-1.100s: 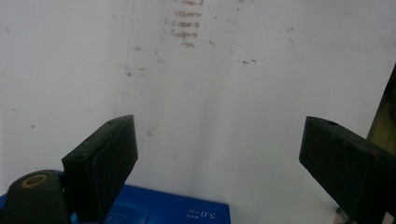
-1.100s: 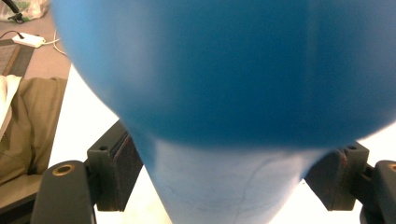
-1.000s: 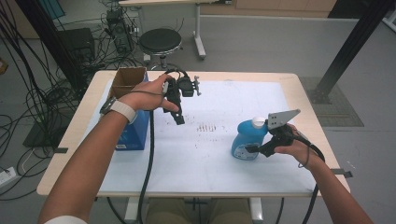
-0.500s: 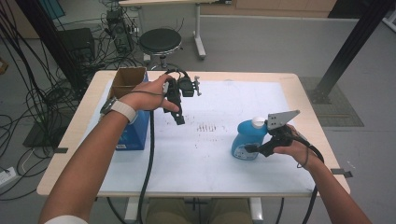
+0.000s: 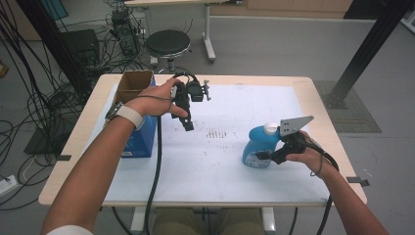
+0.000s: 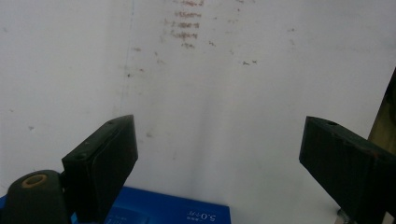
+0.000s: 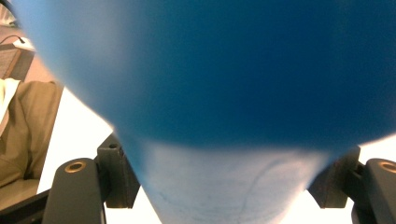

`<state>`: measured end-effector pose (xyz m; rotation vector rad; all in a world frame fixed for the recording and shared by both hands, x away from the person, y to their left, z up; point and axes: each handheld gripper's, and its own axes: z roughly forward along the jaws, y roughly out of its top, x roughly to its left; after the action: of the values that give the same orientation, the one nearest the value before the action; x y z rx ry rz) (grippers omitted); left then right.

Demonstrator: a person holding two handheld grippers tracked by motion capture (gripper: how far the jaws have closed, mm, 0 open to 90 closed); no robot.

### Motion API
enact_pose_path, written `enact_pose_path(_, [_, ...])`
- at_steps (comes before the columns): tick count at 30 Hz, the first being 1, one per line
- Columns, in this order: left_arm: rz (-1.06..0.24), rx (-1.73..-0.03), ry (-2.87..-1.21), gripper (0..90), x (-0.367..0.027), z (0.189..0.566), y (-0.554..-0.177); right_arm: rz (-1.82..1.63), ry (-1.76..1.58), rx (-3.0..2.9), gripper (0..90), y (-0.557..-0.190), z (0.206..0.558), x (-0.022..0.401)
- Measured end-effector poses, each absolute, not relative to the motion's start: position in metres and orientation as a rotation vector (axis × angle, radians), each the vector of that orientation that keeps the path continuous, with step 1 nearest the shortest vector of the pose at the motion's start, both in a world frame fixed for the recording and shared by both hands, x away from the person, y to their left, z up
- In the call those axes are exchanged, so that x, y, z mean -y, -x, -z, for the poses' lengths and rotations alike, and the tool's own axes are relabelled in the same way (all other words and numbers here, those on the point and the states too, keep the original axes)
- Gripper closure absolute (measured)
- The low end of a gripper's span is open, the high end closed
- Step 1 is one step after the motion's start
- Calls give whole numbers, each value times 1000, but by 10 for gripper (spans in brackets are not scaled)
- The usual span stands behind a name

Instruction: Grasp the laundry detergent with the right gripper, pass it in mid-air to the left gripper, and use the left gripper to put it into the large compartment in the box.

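A blue bottle with a white cap stands on the white mat at the right. My right gripper reaches it from the right, low on its body. In the right gripper view the bottle sits between the two jaws of the right gripper, which have just been closing, and both pads touch its sides. A hand holds my left gripper above the mat at the left, pointing down. In its own view the left gripper stands open with nothing but bare mat between the jaws.
A blue box lies at the table's left under the left forearm, its edge visible as the blue box below the left jaws. An open cardboard box stands at the back left. Faint reddish marks stain the mat's middle.
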<state>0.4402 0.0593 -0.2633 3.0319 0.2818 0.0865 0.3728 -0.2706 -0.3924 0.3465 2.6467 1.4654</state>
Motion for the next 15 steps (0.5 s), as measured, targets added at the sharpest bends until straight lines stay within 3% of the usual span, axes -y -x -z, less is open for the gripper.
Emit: enact_pose_path(15, [-88,-283,-3031,118,-60,263,-440,-1469,-333,-2642,290,-372,393,269])
